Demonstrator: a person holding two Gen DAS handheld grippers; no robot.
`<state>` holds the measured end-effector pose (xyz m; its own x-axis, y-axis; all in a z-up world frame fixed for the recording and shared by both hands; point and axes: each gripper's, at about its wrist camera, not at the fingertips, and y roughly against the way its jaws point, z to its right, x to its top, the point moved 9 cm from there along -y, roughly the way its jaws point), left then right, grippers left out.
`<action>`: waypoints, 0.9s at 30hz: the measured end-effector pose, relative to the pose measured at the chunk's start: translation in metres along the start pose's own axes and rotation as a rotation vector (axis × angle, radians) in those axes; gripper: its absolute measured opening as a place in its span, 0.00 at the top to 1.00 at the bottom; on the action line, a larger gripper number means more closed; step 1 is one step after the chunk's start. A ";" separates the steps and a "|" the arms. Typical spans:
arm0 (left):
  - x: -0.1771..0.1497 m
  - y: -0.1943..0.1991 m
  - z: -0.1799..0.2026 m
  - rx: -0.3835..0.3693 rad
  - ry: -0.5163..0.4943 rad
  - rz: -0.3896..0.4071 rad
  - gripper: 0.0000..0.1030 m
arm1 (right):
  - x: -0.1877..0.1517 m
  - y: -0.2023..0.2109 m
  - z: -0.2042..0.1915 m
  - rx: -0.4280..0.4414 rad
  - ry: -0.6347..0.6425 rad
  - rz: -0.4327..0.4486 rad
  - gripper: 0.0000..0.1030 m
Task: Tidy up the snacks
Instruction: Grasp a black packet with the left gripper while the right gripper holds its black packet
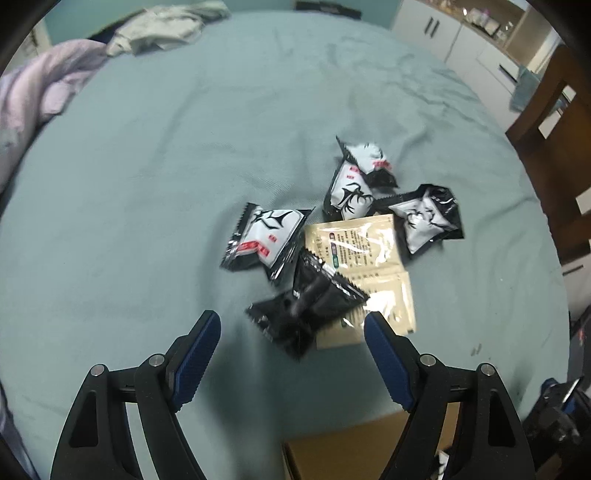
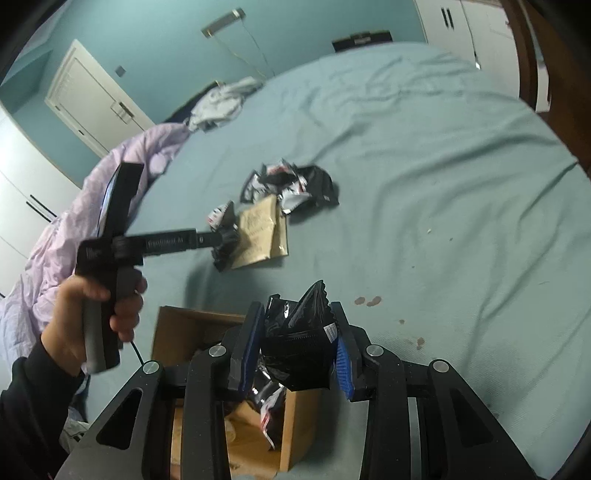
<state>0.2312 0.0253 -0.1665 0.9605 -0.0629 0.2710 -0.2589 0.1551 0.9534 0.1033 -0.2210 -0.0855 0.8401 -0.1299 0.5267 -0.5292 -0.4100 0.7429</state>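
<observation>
Several black-and-white snack packets lie in a loose pile on the teal bedsheet, with two beige sachets under them. A black packet lies just ahead of my open left gripper, between its blue pads and untouched. In the right wrist view the left gripper reaches toward the pile. My right gripper is shut on a black snack packet and holds it above an open cardboard box with packets inside.
The box's edge shows at the bottom of the left wrist view. A lilac duvet and grey clothes lie at the bed's far side. White cabinets and a wooden chair stand beyond the bed.
</observation>
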 end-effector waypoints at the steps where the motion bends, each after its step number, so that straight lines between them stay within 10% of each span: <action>1: 0.001 -0.006 0.002 -0.006 -0.015 -0.022 0.23 | 0.002 -0.006 0.001 -0.003 -0.006 -0.011 0.68; 6: -0.002 -0.031 0.023 -0.036 -0.109 -0.097 0.27 | 0.011 -0.020 0.006 -0.036 -0.023 -0.027 0.68; 10: -0.005 -0.033 0.027 0.027 -0.166 -0.073 0.65 | 0.012 -0.020 0.003 -0.059 -0.009 -0.017 0.68; 27: -0.072 0.100 0.072 -0.030 -0.276 0.084 0.67 | 0.008 0.011 0.004 -0.077 -0.052 0.067 0.68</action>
<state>0.1283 -0.0259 -0.0812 0.8709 -0.3135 0.3785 -0.3290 0.2003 0.9228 0.1046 -0.2299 -0.0751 0.8064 -0.2023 0.5557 -0.5904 -0.3288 0.7371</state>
